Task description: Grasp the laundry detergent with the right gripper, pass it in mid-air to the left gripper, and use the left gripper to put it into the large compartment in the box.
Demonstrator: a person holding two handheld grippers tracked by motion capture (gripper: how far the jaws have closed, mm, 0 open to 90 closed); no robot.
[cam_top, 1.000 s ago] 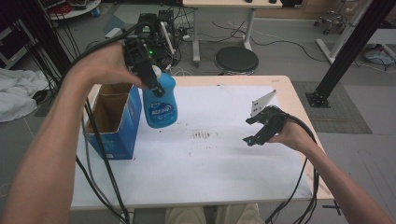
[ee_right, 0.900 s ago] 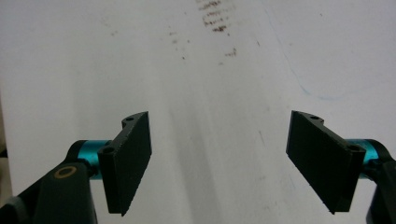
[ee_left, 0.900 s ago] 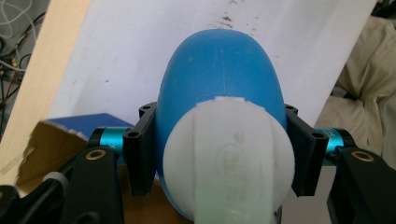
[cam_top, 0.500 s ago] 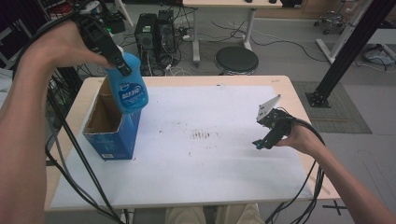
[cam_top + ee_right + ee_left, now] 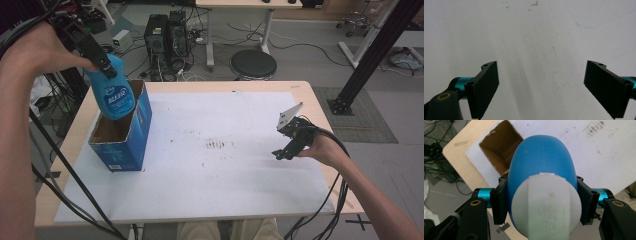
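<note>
Upper left of the high view: left gripper (image 5: 102, 64) clamps a blue bottle (image 5: 116, 95) by its upper end, bottle tilted, lower end over the open top of a blue cardboard box (image 5: 127, 142). Whether the bottle touches the box rim, cannot tell. Box stands on the left part of the table (image 5: 320, 107), on the white sheet (image 5: 225, 185) that covers most of the tabletop.

Left gripper view: both black jaws press the sides of the bottle (image 5: 541, 157) just behind its white cap (image 5: 546, 205) (cap fills lower centre, out of focus). Brown inside of the box (image 5: 499, 150) sits upper left, behind the bottle; white sheet (image 5: 599, 150) upper right.

Centre of the high view: dark smudge marks (image 5: 220, 145) on the sheet, nothing else there.

Right side of the high view: right gripper (image 5: 279, 155) held low over the sheet, well apart from bottle and box, grey plate on top, cable trailing to the lower right. Its jaws have just been opening.

Right gripper view: jaws stand wide apart, nothing between them, plain white sheet (image 5: 536, 37) beneath with faint scratches and a thin blue line upper right.
</note>
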